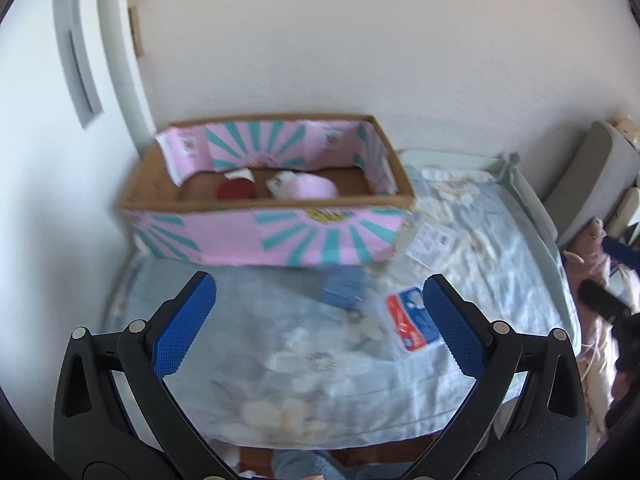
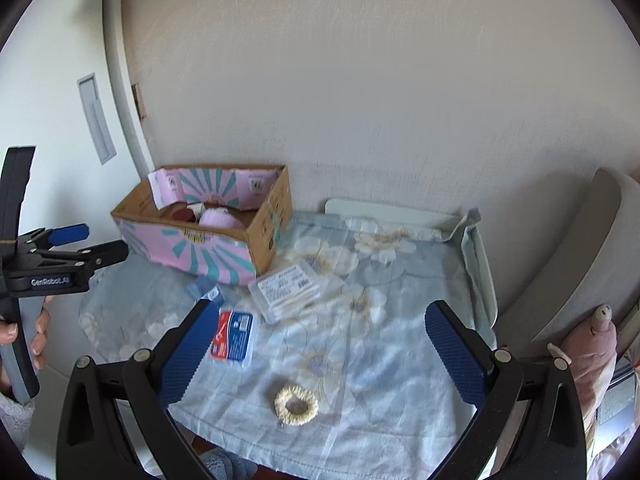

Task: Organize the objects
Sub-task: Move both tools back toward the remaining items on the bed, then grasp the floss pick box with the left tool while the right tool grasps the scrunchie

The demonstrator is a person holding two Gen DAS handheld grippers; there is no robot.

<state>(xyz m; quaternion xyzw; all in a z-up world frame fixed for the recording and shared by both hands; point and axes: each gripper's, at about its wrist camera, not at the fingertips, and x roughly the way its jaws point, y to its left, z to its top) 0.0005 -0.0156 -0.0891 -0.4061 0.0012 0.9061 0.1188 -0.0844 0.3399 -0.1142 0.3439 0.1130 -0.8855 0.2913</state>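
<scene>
Evidently the sorting was only partly done: the cardboard box, well beyond the fingers of both grippers, already held a red round thing and a pink roll, while four items lay loose on the floral cloth. The right gripper had its fingers spread wide and empty, the cream scrunchie lying between and just below them, the red-and-blue packet beside its left finger, and the clear labelled packet and small blue packet farther ahead. The left gripper was likewise spread and held nothing, so all four probably remained to be boxed.
</scene>
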